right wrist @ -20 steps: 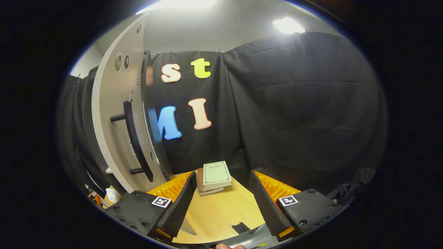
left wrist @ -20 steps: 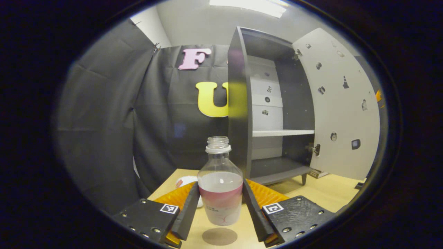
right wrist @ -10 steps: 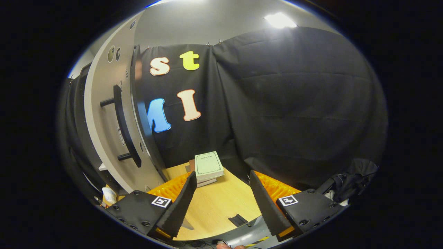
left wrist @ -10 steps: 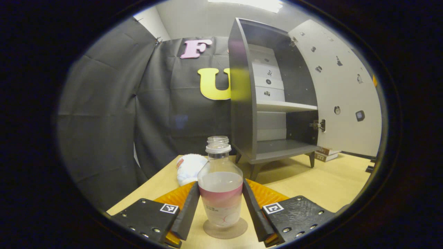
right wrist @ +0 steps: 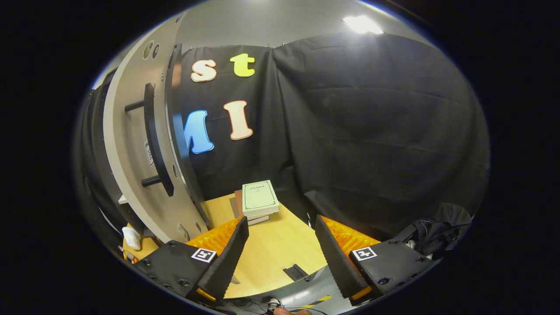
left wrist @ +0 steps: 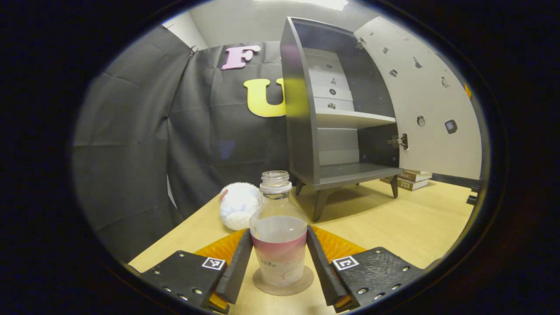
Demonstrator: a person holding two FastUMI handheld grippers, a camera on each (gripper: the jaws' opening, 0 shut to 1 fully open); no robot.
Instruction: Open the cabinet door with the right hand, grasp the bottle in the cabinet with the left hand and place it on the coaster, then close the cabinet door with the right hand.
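Left tool point(left wrist: 278, 262) around bottle point(left wrist: 278, 238)

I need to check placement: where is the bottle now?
In the left gripper view, the bottle stands on the coaster, low centre, between the left hand-held gripper's fingers.

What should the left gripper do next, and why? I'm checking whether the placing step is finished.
Probably open the left gripper and back away: the bottle stands upright on the coaster, apparently resting there, with both fingers against its sides. The cabinet door is open, waiting for the empty right gripper.
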